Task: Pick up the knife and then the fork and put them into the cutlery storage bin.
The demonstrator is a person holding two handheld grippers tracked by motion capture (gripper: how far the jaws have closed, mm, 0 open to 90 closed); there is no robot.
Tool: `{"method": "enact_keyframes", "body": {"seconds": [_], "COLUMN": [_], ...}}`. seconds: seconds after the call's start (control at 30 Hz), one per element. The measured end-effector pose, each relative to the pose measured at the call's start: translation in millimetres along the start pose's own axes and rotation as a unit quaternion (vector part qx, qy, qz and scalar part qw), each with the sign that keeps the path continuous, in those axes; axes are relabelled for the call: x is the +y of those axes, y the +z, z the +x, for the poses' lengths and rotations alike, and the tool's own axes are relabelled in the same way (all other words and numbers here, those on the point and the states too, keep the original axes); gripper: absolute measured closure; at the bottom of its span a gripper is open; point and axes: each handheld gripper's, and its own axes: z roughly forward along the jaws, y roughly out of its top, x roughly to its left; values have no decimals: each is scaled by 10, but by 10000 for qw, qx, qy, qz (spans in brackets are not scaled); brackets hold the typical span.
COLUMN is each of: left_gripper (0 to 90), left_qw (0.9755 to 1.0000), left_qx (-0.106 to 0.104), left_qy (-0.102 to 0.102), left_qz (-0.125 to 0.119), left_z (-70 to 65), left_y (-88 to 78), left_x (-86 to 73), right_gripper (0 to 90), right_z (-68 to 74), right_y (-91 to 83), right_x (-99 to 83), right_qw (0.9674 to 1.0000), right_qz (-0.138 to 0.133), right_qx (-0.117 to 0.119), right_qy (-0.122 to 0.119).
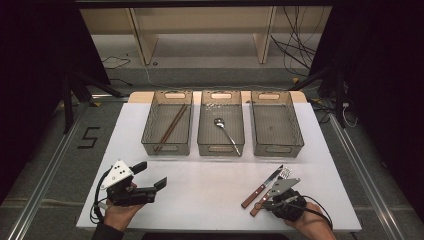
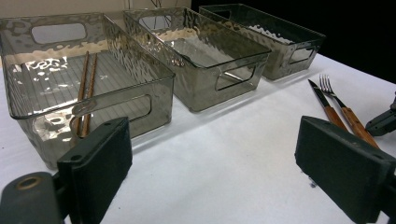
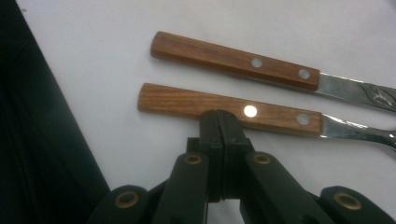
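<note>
White table [image 1: 210,185], chopsticks [image 1: 171,127] in left bin [image 1: 150,120], spoon [image 1: 226,131] in middle bin [image 1: 202,125]

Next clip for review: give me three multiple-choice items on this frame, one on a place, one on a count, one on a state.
1. Where do the chopsticks lie?
A. left bin
B. middle bin
C. right bin

2. How many wooden-handled utensils lie on the table?
A. one
B. two
C. four

3. How do the right gripper's jaws stand?
A. wide open
B. shut
C. clamped on a spoon

Key: 1 A, they lie in the left bin; 2 B, knife and fork side by side; 3 B, jaws meet with nothing between.
</note>
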Motion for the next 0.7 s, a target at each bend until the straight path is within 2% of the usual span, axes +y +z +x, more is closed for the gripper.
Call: {"method": "enact_keyframes", "body": {"seconds": [0.2,0.7], "left_gripper": [108,108], "left_qw": [10000,10000], "left_qx": [1,14], "left_qy": [13,20], "left_qz": [19,53], "left_z": [-7,-10], "left_y": [6,15], "left_x": [-2,-8], "right_gripper": [900,900], "right_z": [40,73], "right_y": [58,201], "right_x": [39,196], "right_qw": [9996,9974], "right_qz": [-192,-540], "right_qx": [-173,-470], "right_qy": [-78,-91]}}
